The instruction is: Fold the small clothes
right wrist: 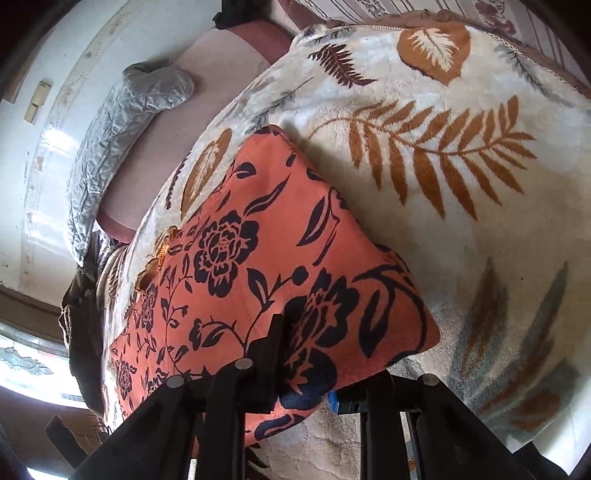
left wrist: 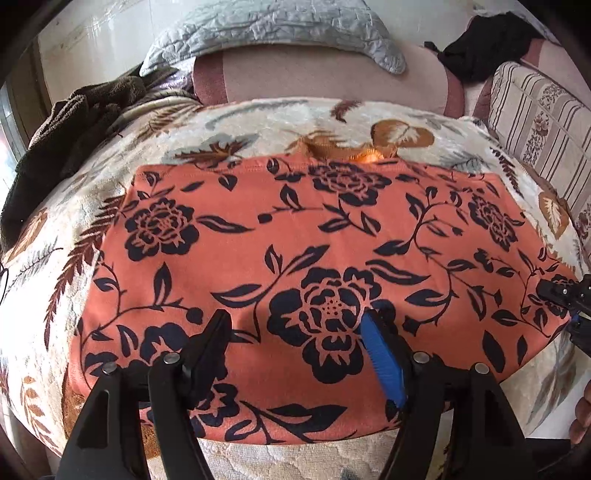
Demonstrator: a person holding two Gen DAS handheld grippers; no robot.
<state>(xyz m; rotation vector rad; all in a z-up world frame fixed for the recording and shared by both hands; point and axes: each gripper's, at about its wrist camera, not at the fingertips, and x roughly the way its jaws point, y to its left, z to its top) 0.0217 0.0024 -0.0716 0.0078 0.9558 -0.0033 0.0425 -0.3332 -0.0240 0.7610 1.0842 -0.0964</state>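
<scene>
An orange garment with a dark floral print lies flat on a cream blanket with leaf patterns. My left gripper hovers over its near edge with jaws wide apart and nothing between them. My right gripper shows in the left wrist view at the garment's right edge. In the right wrist view the garment runs between my right gripper's jaws; the left finger lies on top of the cloth and the cloth covers the right finger. I cannot tell if it is clamped.
A grey quilted pillow lies at the back. A brown towel is heaped at the left, dark clothing at the back right, a striped cushion at the right. A white wall stands behind the bed.
</scene>
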